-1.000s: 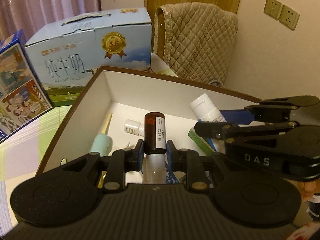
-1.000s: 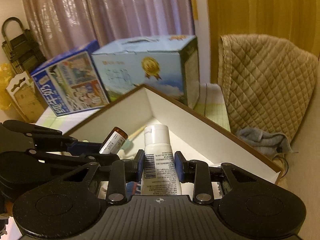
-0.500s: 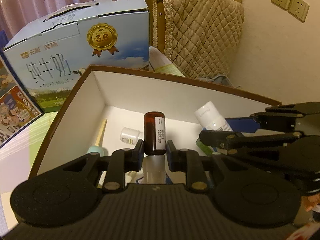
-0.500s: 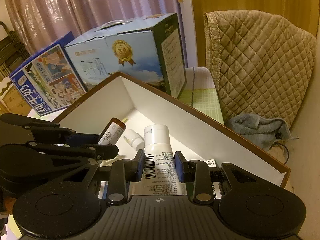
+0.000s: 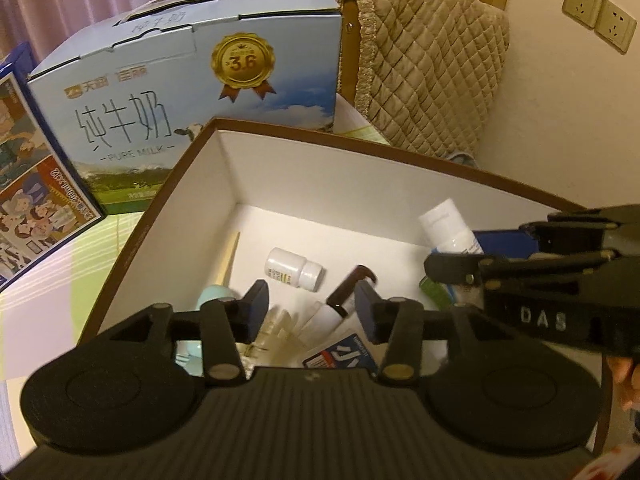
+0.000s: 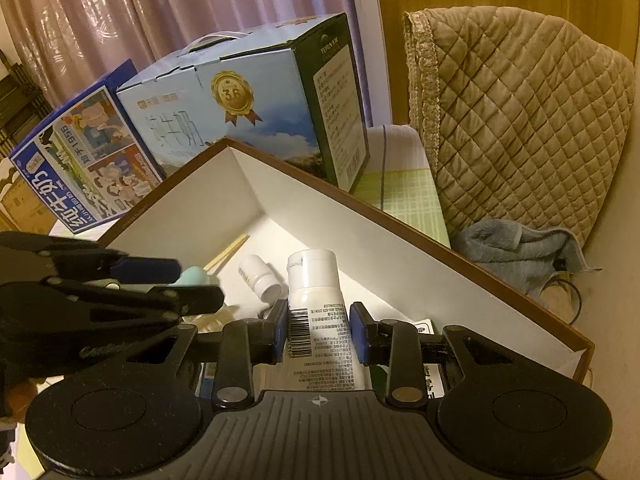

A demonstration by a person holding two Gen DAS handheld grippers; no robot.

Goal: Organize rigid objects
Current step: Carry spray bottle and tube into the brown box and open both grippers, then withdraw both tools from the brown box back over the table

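A brown-rimmed white box (image 5: 224, 184) holds several items. My left gripper (image 5: 310, 312) is open over it. The brown bottle (image 5: 350, 290) lies loose just below and between its fingers, beside a small white pill bottle (image 5: 292, 269). A wooden-handled teal tool (image 5: 224, 272) lies at the left. My right gripper (image 6: 319, 334) is shut on a white tube (image 6: 316, 304) with a barcode, held above the box (image 6: 440, 276); it shows at the right in the left wrist view (image 5: 450, 228). The pill bottle (image 6: 260, 276) lies below it.
A blue milk carton box (image 5: 180, 92) and a cartoon-printed blue box (image 5: 28, 184) stand behind the box on a green checked cloth (image 6: 400, 196). A quilted tan cover (image 5: 424, 68) and a grey towel (image 6: 516, 248) are at the right by the wall.
My left gripper has opened and let go of the brown bottle, which now lies in the box. My right gripper still holds the white tube, lower over the box.
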